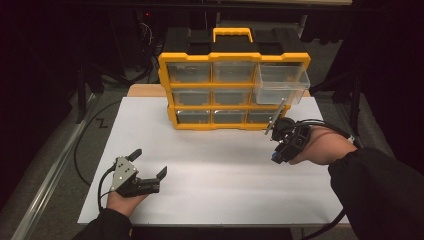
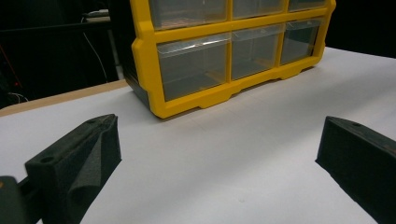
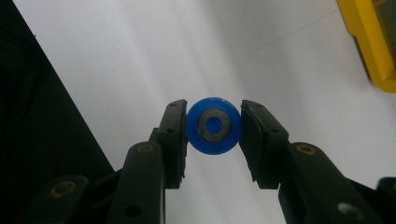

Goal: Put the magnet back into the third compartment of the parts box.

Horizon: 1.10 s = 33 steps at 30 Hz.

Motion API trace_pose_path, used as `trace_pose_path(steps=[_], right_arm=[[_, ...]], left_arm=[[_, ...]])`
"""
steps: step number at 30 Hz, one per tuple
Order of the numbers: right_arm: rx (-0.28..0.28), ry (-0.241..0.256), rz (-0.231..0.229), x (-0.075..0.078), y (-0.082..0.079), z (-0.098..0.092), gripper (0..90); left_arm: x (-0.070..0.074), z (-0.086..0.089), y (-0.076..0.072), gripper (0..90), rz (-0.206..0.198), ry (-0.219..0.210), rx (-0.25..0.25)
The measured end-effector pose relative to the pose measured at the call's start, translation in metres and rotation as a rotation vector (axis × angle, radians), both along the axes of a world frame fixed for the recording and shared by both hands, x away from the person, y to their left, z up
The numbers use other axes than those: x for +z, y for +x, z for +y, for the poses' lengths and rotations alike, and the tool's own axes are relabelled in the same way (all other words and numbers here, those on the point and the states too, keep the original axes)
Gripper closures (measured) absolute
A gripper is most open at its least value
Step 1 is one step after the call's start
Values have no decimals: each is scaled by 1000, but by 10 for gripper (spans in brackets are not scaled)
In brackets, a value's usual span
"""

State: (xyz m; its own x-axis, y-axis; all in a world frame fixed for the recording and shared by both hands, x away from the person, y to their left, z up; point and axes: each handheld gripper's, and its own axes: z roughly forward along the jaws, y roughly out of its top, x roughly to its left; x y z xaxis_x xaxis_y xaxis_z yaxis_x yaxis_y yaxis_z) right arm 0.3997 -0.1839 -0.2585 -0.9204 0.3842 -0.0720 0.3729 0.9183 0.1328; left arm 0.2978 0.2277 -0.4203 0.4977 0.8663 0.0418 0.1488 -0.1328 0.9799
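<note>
A small blue disc (image 3: 213,126) with a grey ring set in its face sits between the jaws of my right gripper (image 3: 213,133), which is shut on its rim. In the high view that right gripper (image 1: 276,156) is held in a hand just in front of the right end of a yellow organizer (image 1: 234,90) with clear drawers. The blue disc (image 1: 275,158) shows at its tip. The organizer's top right drawer (image 1: 280,82) is pulled out. My left gripper (image 1: 149,163) rests low at the near left, open and holding nothing. Its jaws face the organizer (image 2: 224,46).
A white sheet (image 1: 215,165) covers the table, and bare wood (image 1: 145,90) shows at the back left. The organizer's corner (image 3: 369,42) is at the upper right of the right gripper view. Dark floor and cables lie beyond the table's edges.
</note>
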Motion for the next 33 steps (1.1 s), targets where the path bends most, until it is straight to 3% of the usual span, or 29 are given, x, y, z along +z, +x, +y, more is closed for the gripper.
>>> trace_pose_path(steps=[33], right_arm=[[6,-39,1,53,13,6,649]], left_arm=[[-1,4,0,3,3,-11,4]])
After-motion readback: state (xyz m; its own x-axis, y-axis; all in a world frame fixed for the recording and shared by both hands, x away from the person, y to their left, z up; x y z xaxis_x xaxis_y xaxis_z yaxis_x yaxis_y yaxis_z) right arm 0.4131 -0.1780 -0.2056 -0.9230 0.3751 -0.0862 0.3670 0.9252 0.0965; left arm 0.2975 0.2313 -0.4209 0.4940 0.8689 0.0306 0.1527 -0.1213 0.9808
